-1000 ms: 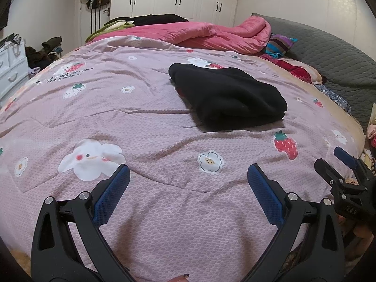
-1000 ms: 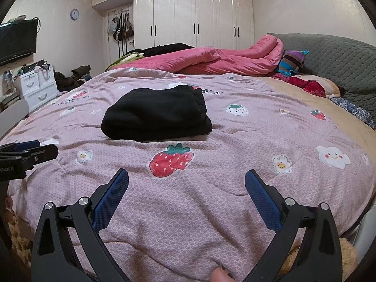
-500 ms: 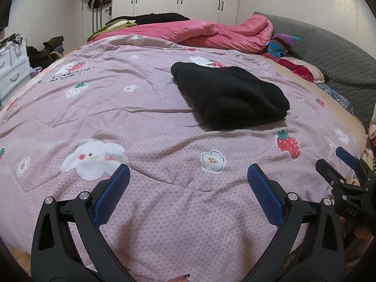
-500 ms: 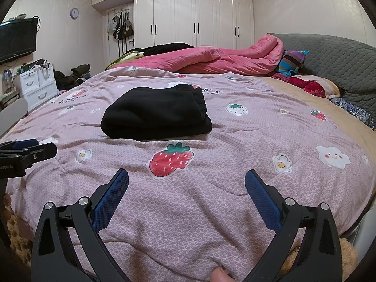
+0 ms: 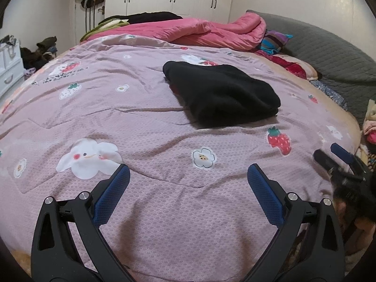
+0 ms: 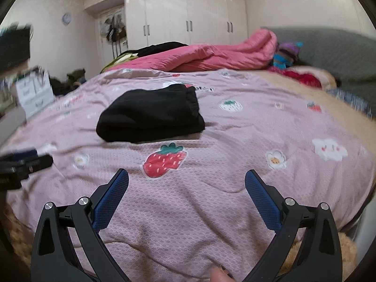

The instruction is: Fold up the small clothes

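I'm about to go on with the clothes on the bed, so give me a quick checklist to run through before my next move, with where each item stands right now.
1. Left gripper open and empty: ok, jaws wide apart above the quilt.
2. Right gripper open and empty: ok, nothing between its blue pads.
3. Black garment folded: ok, a compact bundle lying flat on the pink quilt.
4. Garment free of both grippers: ok, it lies well ahead of each.
5. Another small garment ready to fold: cannot tell; only a dark pile shows at the far end.
6. Right view sharp enough to aim: not ok, it is motion-blurred.
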The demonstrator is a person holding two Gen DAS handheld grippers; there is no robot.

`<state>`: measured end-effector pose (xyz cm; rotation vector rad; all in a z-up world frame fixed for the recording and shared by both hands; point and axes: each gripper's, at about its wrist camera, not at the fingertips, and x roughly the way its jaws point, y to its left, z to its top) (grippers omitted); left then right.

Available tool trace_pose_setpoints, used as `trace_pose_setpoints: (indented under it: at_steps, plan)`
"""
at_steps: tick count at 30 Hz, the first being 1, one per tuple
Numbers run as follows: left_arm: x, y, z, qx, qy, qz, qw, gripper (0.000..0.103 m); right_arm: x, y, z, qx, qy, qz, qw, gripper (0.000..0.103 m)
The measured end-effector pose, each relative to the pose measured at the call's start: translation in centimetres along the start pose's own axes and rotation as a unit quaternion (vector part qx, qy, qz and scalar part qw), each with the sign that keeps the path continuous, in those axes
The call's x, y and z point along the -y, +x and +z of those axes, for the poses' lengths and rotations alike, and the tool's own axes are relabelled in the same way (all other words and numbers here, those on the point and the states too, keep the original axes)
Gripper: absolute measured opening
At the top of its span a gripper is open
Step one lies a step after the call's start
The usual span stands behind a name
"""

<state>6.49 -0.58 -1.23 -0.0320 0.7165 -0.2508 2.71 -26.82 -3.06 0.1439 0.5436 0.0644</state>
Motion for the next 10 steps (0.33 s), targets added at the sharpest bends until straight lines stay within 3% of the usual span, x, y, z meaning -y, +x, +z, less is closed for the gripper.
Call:
trace_pose_setpoints:
  at_steps: [2,4,6,8,9,10]
  plan:
    - [-1.5,0.0,0.4,-0.006,-0.016,0.005,0.9998,0.094,3.2,-1.6,1.1,0.014,0.049,-0.014,0.999,0.099]
    - [-4.4,0.1,1.0,-0.016,-0.041,0.011,0.999,0.094,8.2,-4.2,2.5,0.041,0.1,-0.073,0.991,0.099]
    - [-7.9,0.0,1.8,-0.021,-0.067,0.031,0.9971,0.094,13.7,-6.7,3.0,0.06,0.142,-0.156,0.976,0.099]
    - [-12.8,-0.2,2.6,-0.025,-0.093,0.078,0.9923,0.094,20.9,-9.1,2.6,0.059,0.184,-0.263,0.945,0.099]
    - [-15.9,-0.2,3.0,-0.031,-0.104,0.121,0.9867,0.094,24.2,-9.8,2.0,0.044,0.202,-0.307,0.929,0.099]
    - [-17.8,-0.3,3.3,-0.033,-0.111,0.148,0.9823,0.094,28.2,-10.6,1.1,0.022,0.222,-0.363,0.905,0.099]
